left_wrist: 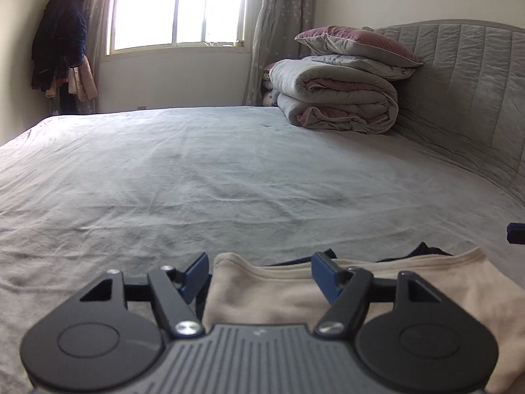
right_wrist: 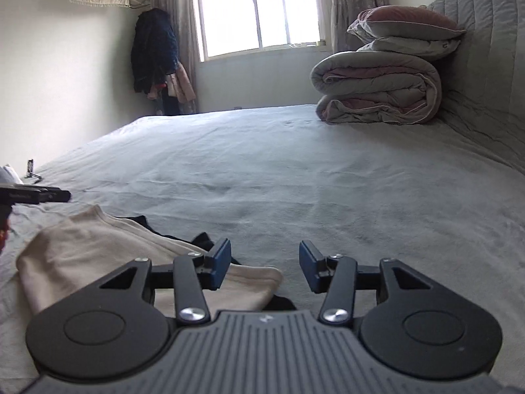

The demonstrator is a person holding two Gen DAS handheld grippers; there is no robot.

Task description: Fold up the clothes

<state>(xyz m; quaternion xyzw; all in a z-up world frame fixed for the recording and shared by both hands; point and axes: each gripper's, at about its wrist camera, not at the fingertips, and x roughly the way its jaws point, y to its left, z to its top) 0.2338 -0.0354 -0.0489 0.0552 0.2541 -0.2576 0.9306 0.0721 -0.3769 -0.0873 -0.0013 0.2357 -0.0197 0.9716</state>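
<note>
A beige garment (left_wrist: 282, 289) lies folded on the grey bed sheet (left_wrist: 229, 170), with a dark garment (left_wrist: 426, 250) showing under its far edge. My left gripper (left_wrist: 261, 271) hovers open over the beige garment's left end, nothing between its blue pads. In the right wrist view the beige garment (right_wrist: 98, 249) lies at lower left, the dark garment (right_wrist: 203, 241) peeking out beneath it. My right gripper (right_wrist: 264, 266) stands open above the garment's right end, its left pad over the cloth, its right pad over bare sheet. The left gripper's tip (right_wrist: 49, 194) shows at the far left.
A rolled quilt (left_wrist: 334, 98) topped by pillows (left_wrist: 357, 44) sits at the far right by the padded headboard (left_wrist: 466, 92). Coats (left_wrist: 60, 46) hang in the far corner beside the window (left_wrist: 178, 6). The grey bed sheet (right_wrist: 295, 170) stretches ahead.
</note>
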